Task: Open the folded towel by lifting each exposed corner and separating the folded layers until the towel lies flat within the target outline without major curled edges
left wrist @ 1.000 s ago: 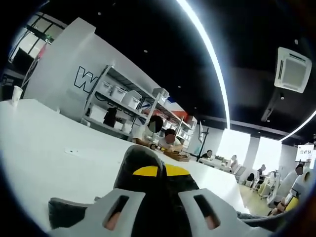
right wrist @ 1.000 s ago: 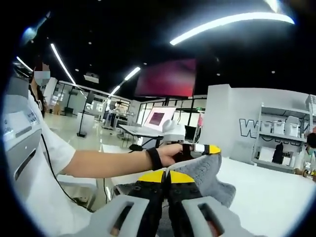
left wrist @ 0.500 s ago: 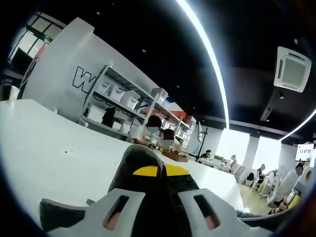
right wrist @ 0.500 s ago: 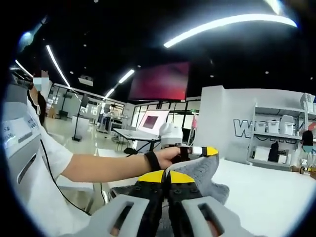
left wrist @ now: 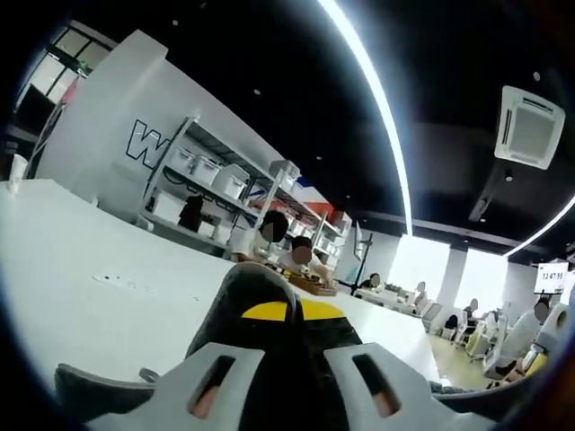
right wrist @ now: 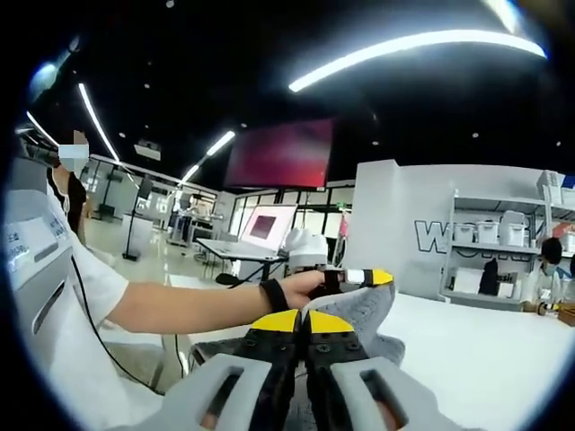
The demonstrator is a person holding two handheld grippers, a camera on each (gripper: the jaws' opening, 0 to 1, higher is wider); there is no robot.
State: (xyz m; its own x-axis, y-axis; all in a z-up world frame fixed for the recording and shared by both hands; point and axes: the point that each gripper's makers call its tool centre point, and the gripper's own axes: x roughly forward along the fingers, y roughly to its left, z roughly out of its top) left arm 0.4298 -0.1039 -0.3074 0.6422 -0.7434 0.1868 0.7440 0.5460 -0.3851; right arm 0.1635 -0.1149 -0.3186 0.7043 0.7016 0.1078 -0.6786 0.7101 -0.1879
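in the right gripper view i am seeing my right gripper (right wrist: pixel 303 325) with its yellow-tipped jaws pressed together on a fold of the grey towel (right wrist: pixel 355 316), which is rising just past the tips toward the left gripper (right wrist: pixel 359 277). that one is coming in from the left, its yellow-tipped jaws pinching the towel's raised corner, with a person's hand (right wrist: pixel 301 285) wrapped around it and a dark band sitting on the wrist. the towel is hanging between the two grippers above the white table (right wrist: pixel 467 355), a darker part of it trailing down to the left of my jaws. in the left gripper view the left gripper (left wrist: pixel 286 310) is showing its jaws closed on dark towel fabric (left wrist: pixel 250 285) that is humping up over the yellow tips, and more of it is spreading low on the table (left wrist: pixel 81 287) to the left. further out, a white wall (left wrist: pixel 108 135) is carrying large outlined lettering; i am reading only a "w" there, the rest being hidden behind the shelving (left wrist: pixel 225 184) loaded with white bins. the right gripper view is showing the same lettering (right wrist: pixel 431 236) starting "w", cut off by the shelves. two seated people (left wrist: pixel 286 251) are working at a far table, and a small sign (left wrist: pixel 548 277) at the right edge is too blurred for me to read.
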